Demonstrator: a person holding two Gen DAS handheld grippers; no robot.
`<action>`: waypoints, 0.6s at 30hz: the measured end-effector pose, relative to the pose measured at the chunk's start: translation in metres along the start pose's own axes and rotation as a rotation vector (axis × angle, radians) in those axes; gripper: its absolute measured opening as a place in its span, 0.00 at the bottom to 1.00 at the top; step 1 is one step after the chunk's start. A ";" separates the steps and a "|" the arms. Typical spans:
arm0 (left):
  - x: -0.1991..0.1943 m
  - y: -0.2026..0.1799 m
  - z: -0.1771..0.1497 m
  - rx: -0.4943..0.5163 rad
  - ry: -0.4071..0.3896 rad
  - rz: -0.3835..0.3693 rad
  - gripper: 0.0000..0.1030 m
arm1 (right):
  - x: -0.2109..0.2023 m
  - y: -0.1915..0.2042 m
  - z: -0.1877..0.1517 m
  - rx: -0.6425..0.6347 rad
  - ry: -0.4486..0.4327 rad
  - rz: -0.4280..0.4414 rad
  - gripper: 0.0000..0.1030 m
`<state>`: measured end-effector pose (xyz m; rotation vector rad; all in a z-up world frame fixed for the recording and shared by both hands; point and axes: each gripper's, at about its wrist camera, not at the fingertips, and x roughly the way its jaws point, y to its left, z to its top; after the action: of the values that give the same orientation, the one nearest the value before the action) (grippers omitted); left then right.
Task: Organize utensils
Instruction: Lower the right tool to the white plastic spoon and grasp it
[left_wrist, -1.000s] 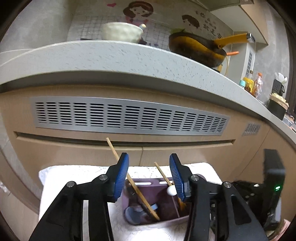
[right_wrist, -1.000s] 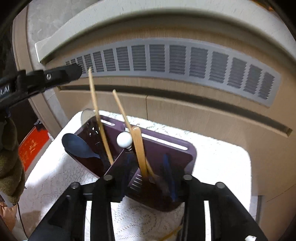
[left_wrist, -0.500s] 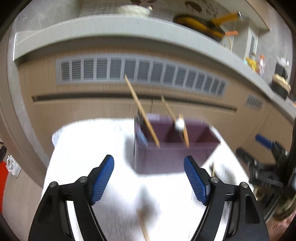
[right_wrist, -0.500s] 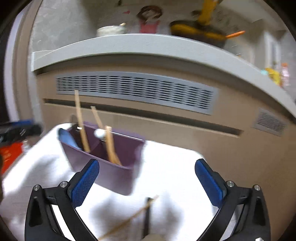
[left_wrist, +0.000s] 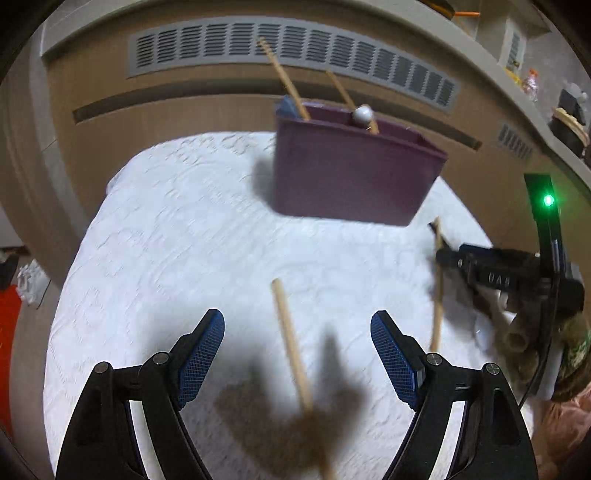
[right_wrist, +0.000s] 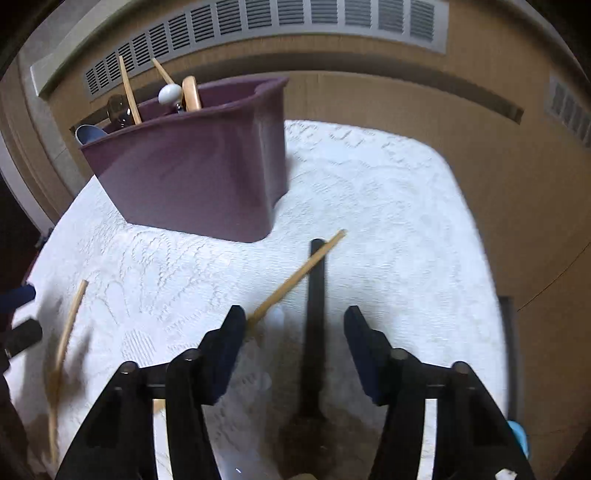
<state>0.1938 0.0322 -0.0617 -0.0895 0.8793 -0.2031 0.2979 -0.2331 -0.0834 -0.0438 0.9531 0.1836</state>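
A purple utensil bin stands on the white lace cloth, also seen in the right wrist view. It holds wooden chopsticks, a blue spoon and a white-knobbed utensil. My left gripper is open above a loose wooden chopstick on the cloth. My right gripper is open, with a black utensil handle between its fingers and a wooden chopstick crossing it. Another chopstick lies at the left. The right gripper also shows in the left wrist view.
A wooden cabinet front with a grey vent grille rises behind the cloth, under a countertop edge. A red object lies off the cloth's left side. A second chopstick lies at the right near the right gripper.
Both grippers have pulled back from the bin and dropped toward the cloth. The left gripper's jaws have opened wide; both now hover over the loose utensils.
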 end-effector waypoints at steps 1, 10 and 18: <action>0.000 0.003 -0.002 -0.011 0.009 -0.003 0.79 | 0.003 0.004 0.001 -0.007 -0.002 -0.006 0.51; -0.002 0.018 -0.011 -0.078 0.057 -0.033 0.79 | 0.014 0.020 0.008 -0.073 0.008 -0.079 0.16; -0.002 0.003 -0.011 -0.046 0.068 -0.050 0.79 | -0.023 0.026 -0.020 -0.081 0.019 0.085 0.06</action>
<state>0.1846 0.0356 -0.0675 -0.1482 0.9498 -0.2342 0.2644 -0.2134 -0.0752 -0.0799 0.9669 0.3013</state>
